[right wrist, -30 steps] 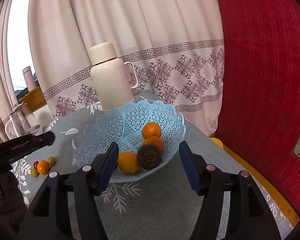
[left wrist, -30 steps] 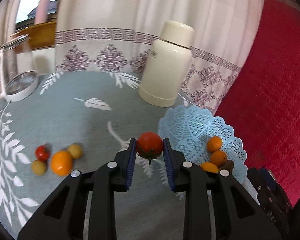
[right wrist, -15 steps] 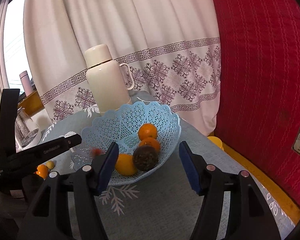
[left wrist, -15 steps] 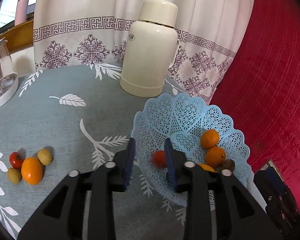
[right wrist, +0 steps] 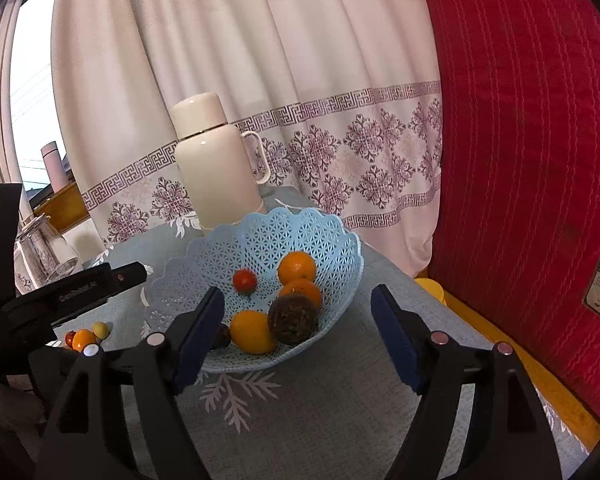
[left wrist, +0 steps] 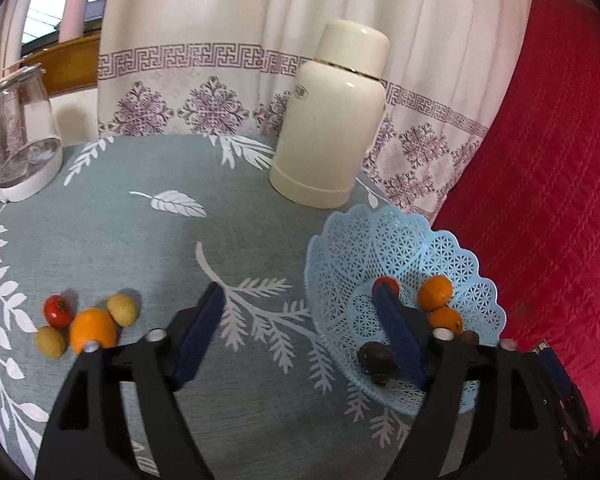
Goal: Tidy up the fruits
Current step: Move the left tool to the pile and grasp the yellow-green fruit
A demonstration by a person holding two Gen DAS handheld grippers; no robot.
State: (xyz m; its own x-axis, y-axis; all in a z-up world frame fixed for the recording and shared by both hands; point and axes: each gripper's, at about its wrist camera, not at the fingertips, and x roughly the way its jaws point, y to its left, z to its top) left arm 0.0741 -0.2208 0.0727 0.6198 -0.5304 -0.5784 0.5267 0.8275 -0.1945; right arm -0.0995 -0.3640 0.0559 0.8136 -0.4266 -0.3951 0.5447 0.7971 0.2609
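1. The left gripper (left wrist: 300, 320) has its jaws spread wide and holds nothing; it hangs over the tablecloth (left wrist: 140, 232), its right finger above the basket's near rim.
2. The right gripper (right wrist: 296, 320) is likewise spread wide and empty, facing the basket.
3. In the blue basket (right wrist: 260, 236) a red tomato (right wrist: 245, 280) lies at about 10 o'clock, apart from the oranges (right wrist: 297, 267) and a dark fruit (right wrist: 293, 319).
4. At the left gripper's 9 o'clock, loose fruits (left wrist: 92, 328) cluster on the cloth.
5. A cream flask (left wrist: 332, 120) stands at the basket's 12 o'clock.

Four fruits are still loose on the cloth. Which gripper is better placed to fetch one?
Left. The left gripper is open and empty near the loose orange; the right gripper faces the basket.
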